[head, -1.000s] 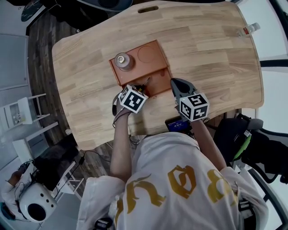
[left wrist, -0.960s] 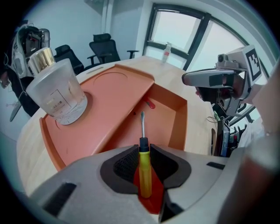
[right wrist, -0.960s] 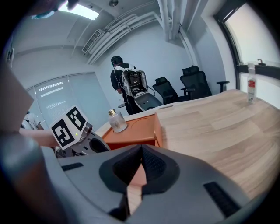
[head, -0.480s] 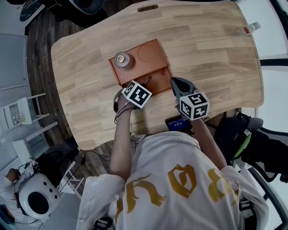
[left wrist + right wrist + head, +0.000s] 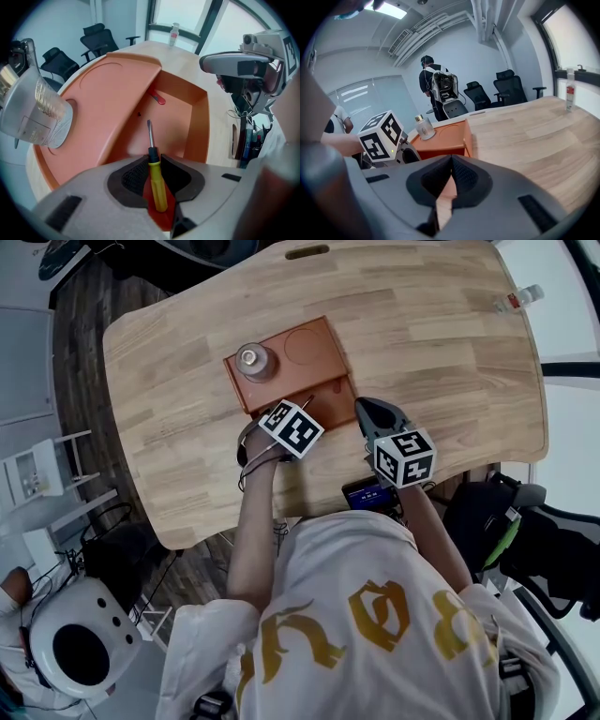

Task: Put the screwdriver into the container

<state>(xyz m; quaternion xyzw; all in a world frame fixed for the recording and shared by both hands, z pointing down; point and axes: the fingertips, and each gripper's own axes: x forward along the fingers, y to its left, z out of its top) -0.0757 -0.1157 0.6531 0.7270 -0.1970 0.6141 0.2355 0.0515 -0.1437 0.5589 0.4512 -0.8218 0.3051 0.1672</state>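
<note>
A screwdriver (image 5: 157,187) with a yellow handle and a bare steel shaft stands tip-down between the pads of my left gripper (image 5: 151,158), which is shut on its handle. The tip hangs over the sunken front compartment of the orange container (image 5: 197,117), the tray on the wooden table (image 5: 441,352). In the head view the left gripper (image 5: 298,426) points straight down over the container's (image 5: 319,357) near edge. My right gripper (image 5: 367,413) rests just right of the tray; its jaws (image 5: 451,158) are shut with nothing between them.
A clear glass bottle (image 5: 251,360) stands on the tray's raised left part. A small red piece (image 5: 158,98) lies in the sunken compartment. A small bottle (image 5: 517,302) stands at the table's far right corner. Office chairs and a standing person (image 5: 436,91) are beyond the table.
My left gripper has shifted a little farther over the tray's front compartment and rolled slightly, the screwdriver still in it. The right gripper has kept still.
</note>
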